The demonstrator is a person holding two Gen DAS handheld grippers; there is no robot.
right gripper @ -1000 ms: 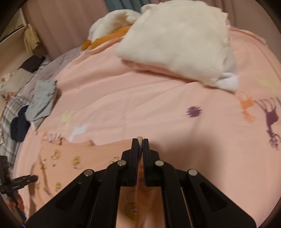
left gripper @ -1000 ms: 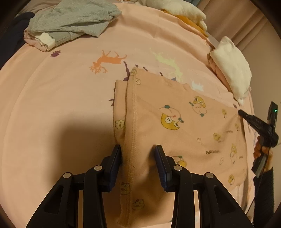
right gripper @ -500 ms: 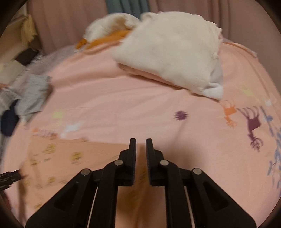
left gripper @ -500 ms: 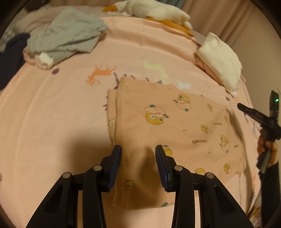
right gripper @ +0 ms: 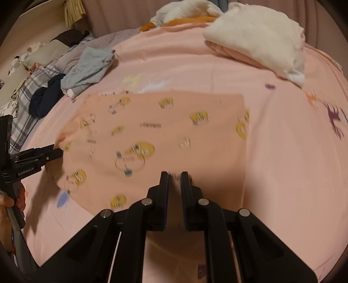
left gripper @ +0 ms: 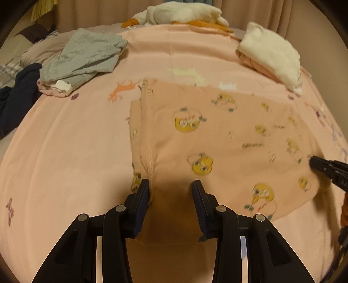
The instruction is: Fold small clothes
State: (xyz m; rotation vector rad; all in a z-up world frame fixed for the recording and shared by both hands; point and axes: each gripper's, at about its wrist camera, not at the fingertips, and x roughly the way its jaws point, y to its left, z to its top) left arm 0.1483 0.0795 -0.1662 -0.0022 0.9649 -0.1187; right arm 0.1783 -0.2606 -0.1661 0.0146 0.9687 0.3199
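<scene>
A peach garment printed with yellow cartoon faces lies folded flat on the pink bedsheet; it also shows in the right wrist view. My left gripper is open, its jaws standing either side of the garment's near left edge and seam. My right gripper is open by a narrow gap, just above the garment's near edge. Each gripper shows in the other's view: the right gripper at the garment's right edge, the left gripper at its left edge.
A folded grey garment and a dark blue one lie at the far left. A folded cream and pink stack sits far right. A white and orange plush lies by the curtain.
Both grippers have let go of the garment and pulled back. The right jaws have opened from shut. The garment now lies spread flat on the sheet.
</scene>
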